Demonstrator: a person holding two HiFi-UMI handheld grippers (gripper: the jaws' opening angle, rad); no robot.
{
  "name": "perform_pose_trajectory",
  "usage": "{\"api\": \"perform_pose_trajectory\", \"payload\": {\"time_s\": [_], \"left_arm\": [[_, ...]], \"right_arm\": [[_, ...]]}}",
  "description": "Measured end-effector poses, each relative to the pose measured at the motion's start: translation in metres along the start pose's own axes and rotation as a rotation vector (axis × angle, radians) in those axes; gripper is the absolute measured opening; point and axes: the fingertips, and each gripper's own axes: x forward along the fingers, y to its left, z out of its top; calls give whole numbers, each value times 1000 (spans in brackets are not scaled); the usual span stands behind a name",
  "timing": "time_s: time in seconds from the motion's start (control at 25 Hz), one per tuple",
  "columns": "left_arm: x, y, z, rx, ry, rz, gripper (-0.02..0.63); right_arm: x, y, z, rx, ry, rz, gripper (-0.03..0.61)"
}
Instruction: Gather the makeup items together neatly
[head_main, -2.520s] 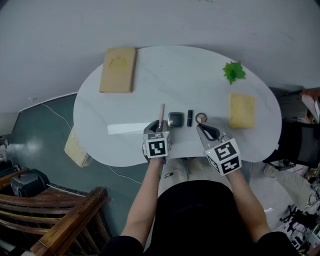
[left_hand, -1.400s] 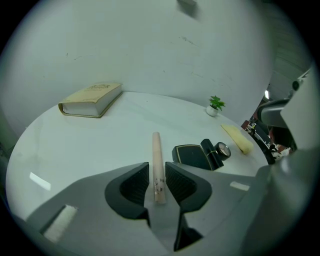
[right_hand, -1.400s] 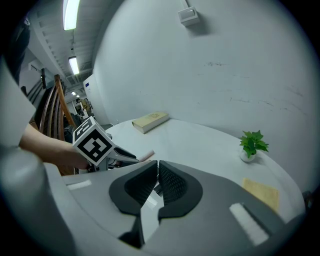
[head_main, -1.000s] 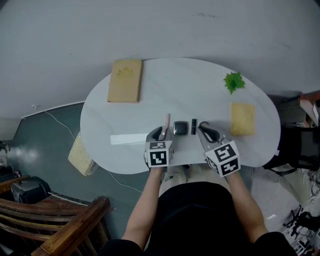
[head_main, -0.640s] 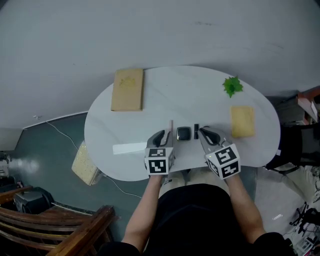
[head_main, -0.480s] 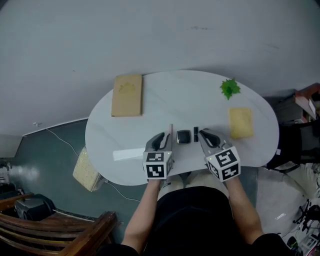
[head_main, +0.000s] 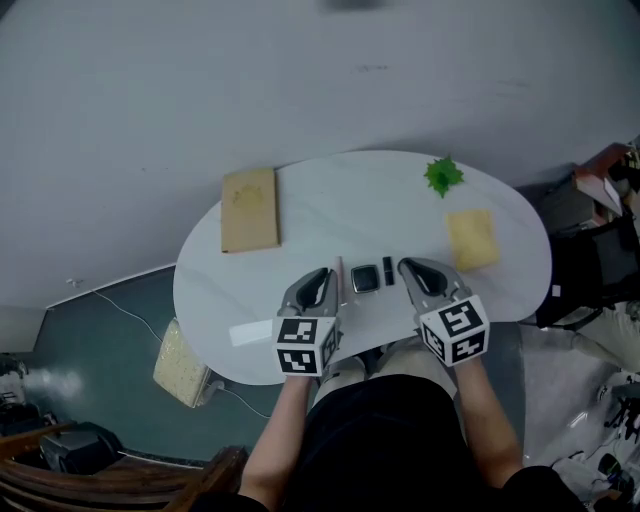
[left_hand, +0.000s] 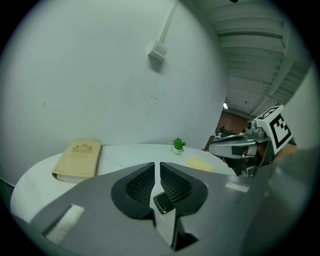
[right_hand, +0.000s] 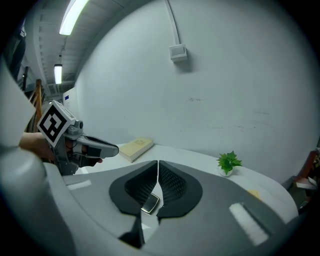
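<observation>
Three makeup items lie in a row near the table's front edge: a thin pink stick (head_main: 340, 279), a square dark compact (head_main: 365, 277) and a short black tube (head_main: 388, 271). My left gripper (head_main: 318, 285) sits just left of the stick. Its jaws are closing and almost together, with nothing between them (left_hand: 157, 164). My right gripper (head_main: 420, 275) sits just right of the tube, shut and empty (right_hand: 158, 162). Below each pair of jaws the compact (left_hand: 163, 202) (right_hand: 150, 203) shows on the table.
On the white oval table (head_main: 330, 195) lie a tan book (head_main: 249, 208) at the back left, a small green plant (head_main: 441, 174) and a yellow cloth (head_main: 471, 239) at the right, and a white strip (head_main: 250, 332) at the front left. A grey wall stands behind.
The left gripper's jaws have drawn nearly together, away from the pink stick's near end. The head view has shifted, so the table sits lower and farther right in it. The items stay in their row.
</observation>
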Motion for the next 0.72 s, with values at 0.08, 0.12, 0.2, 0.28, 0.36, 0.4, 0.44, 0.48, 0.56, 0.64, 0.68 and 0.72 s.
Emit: {"api": "perform_pose_trajectory", "payload": {"time_s": [0.08,0.12,0.2,0.28,0.36,0.4,0.44,0.48,0.56,0.64,0.68,0.72], "left_arm": [[-4,-2,7,10,-25,-20,22],[-6,-3,9,16,-34,-27,20],[-9,-3,12,31,-46,-36,4],[-13,-4,16,43,-56,-44,0],[-18,-6,20,52,-66,-56,0],[-20,-7,21,55,-71,-61,0],[-22,-9,23,58,-76,-66,0],[-24,-10,24,62,-81,-71,0],[-27,-14,27,71,-92,-79,0],[-30,-16,30,81,-103,-85,0],[-31,-17,32,86,-108,-88,0],[-31,-18,34,89,-113,-90,0]], "right_arm": [[-6,-2,2,11,-13,-15,15],[-9,-2,3,17,-20,-21,15],[-13,-3,4,29,-33,-30,15],[-17,-5,5,36,-44,-35,12],[-21,-6,5,40,-48,-42,9],[-23,-6,5,41,-50,-46,9],[-25,-7,5,41,-51,-51,9],[-28,-7,5,39,-53,-55,9],[-32,-7,6,34,-60,-60,9],[-36,-6,7,35,-71,-63,9],[-38,-6,8,39,-77,-64,9],[-39,-6,9,43,-83,-64,9]]}}
